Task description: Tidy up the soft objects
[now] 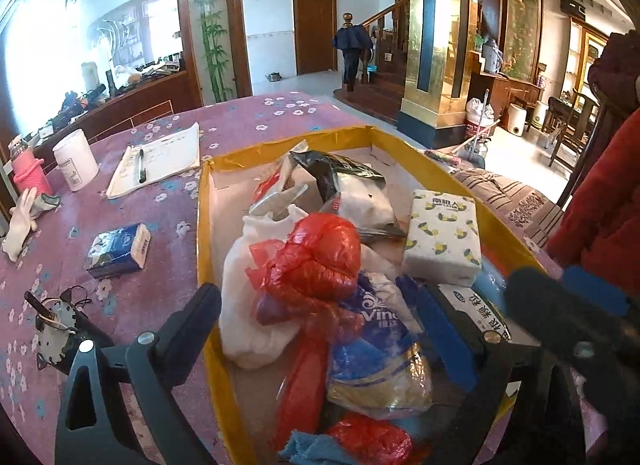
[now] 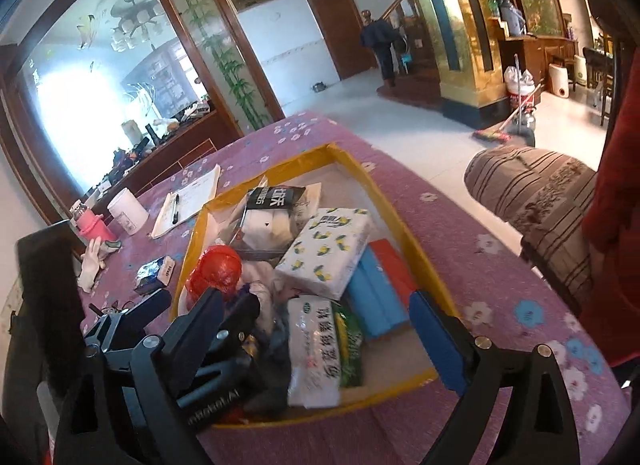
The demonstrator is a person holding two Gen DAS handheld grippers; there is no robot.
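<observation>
A yellow-edged cardboard box (image 1: pixel 204 225) (image 2: pixel 400 201) on the purple table holds soft things: red plastic bags (image 1: pixel 316 261) (image 2: pixel 216 269), a lemon-print tissue pack (image 1: pixel 442 235) (image 2: pixel 326 251), a white-and-green pack (image 2: pixel 316 349), a Vinda tissue pack (image 1: pixel 376 341) and a blue roll (image 2: pixel 376 297). My left gripper (image 1: pixel 320 329) hangs open over the box, fingers either side of the pile. My right gripper (image 2: pixel 320 329) is open above the box's near end. A blue tissue pack (image 1: pixel 118 251) (image 2: pixel 154 273) and a white glove (image 1: pixel 18 225) (image 2: pixel 90 265) lie on the table left of the box.
On the table's left side stand a pink bottle (image 1: pixel 30 177), a white cup (image 1: pixel 76 165) and papers with a pen (image 1: pixel 156 163). A cat-face trinket (image 1: pixel 52 335) lies near the left fingers. A striped cushion (image 2: pixel 536 193) and a person in red (image 2: pixel 616 225) are to the right.
</observation>
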